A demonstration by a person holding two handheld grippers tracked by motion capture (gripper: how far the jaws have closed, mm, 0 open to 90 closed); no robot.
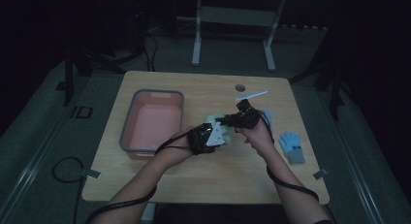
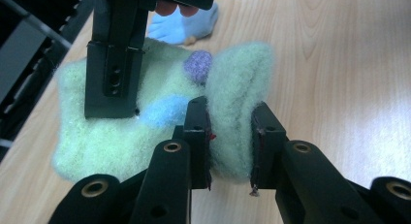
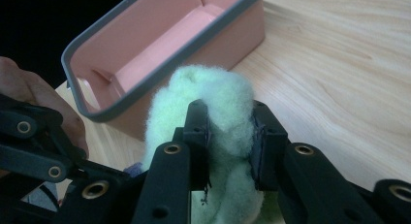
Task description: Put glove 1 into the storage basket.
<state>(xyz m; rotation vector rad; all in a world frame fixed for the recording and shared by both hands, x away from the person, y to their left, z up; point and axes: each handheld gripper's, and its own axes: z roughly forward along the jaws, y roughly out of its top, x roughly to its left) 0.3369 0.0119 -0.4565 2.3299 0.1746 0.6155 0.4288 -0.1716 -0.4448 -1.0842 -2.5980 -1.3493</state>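
A fluffy pale green cloth point(image 1: 213, 118) with a blue and a purple spot is held between both grippers over the middle of the wooden table point(image 1: 194, 178). My left gripper point(image 1: 209, 136) is shut on a raised fold of the cloth point(image 2: 237, 83). In the left gripper view, its pads point(image 2: 197, 136) press the fold from both sides. My right gripper point(image 1: 233, 119) is shut on another bunch of the same cloth point(image 3: 213, 88), just beyond the left one. The right gripper's black jaw also appears in the left gripper view, standing on the cloth's far part.
A pink bin point(image 1: 150, 92) with a grey rim stands on the table's left half, close behind the cloth in the right gripper view point(image 3: 145, 30). A blue glove point(image 1: 292, 145) lies at the right. A light blue item point(image 2: 184, 27) lies just past the cloth. A white stick point(image 1: 252, 95) and a grey disc point(image 1: 240, 87) lie at the back.
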